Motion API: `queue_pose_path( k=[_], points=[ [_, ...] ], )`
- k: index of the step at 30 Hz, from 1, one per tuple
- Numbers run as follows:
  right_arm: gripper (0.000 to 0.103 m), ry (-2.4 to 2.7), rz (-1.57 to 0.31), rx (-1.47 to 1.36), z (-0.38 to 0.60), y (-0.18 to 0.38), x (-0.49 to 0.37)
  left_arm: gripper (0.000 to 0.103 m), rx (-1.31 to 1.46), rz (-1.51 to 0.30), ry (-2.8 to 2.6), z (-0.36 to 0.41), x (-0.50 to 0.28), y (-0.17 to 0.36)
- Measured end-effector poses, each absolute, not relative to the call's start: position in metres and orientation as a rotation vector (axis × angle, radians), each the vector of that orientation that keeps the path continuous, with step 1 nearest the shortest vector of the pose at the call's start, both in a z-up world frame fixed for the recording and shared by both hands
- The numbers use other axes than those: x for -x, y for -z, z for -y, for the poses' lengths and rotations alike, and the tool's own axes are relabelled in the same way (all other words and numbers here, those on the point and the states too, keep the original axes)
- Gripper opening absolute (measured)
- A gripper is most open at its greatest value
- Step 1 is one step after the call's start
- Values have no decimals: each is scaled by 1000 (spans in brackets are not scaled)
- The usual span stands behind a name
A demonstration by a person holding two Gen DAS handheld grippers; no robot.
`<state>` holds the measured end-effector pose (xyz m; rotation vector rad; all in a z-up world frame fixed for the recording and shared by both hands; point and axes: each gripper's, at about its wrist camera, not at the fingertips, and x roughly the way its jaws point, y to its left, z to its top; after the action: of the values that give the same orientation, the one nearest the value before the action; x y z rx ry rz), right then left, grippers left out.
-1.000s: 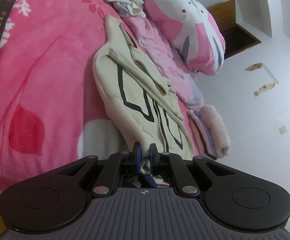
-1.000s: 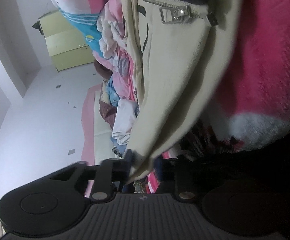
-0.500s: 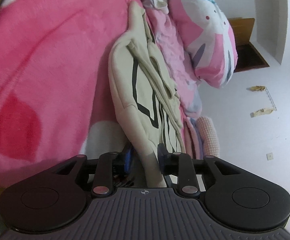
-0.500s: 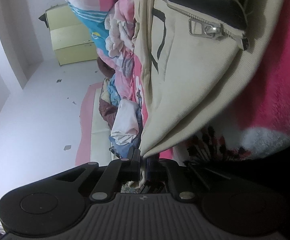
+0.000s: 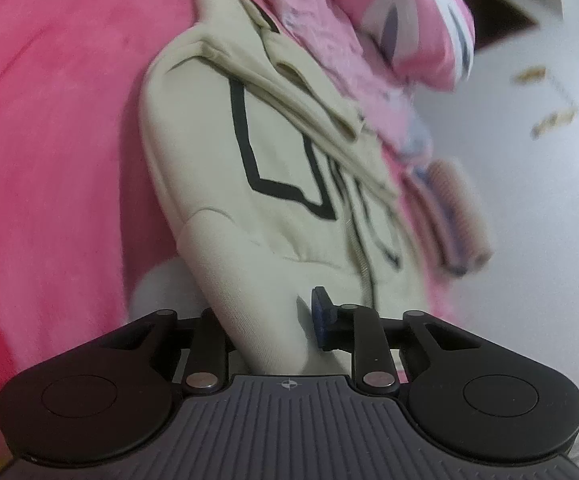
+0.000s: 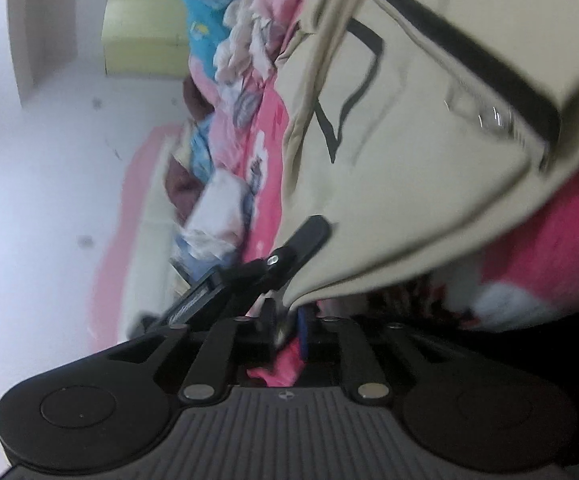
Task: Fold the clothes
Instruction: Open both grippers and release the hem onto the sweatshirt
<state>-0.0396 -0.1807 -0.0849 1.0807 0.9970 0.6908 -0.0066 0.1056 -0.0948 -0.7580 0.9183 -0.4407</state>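
A cream jacket (image 5: 289, 168) with black line markings lies on a pink bed blanket (image 5: 57, 128), its near hem running between the spread jaws of the left hand-held gripper (image 5: 265, 326), which stand wide apart around the cloth. The right hand-held gripper (image 6: 287, 330) pinches a corner of the same jacket (image 6: 429, 152) between nearly closed jaws; a metal zipper pull (image 6: 485, 118) glints ahead of it and to its right. Beyond the left hand-held gripper, to its right, sits a pink-and-white pillow (image 5: 421, 24). A heap of clothes (image 6: 225, 128) lies ahead of the right hand-held gripper, to its left.
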Motion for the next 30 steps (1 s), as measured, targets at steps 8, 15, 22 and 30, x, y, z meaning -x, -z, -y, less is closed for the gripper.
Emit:
queue_pose_path(
  k=[8,15,22,30],
  points=[
    [48,-455,-818,-807,283,20,75,18,536,-967,428,-89,6,85],
    [51,-82,-713,-782,396,22,67,18,393,-983,381,-70,5,76],
    [52,-33,-735,-913,459,66,33,20,327,-998,326,-55,2,72],
    [51,-144,-771,-1062,477,96,24,20,288,-1010,267,-43,0,69]
  ],
)
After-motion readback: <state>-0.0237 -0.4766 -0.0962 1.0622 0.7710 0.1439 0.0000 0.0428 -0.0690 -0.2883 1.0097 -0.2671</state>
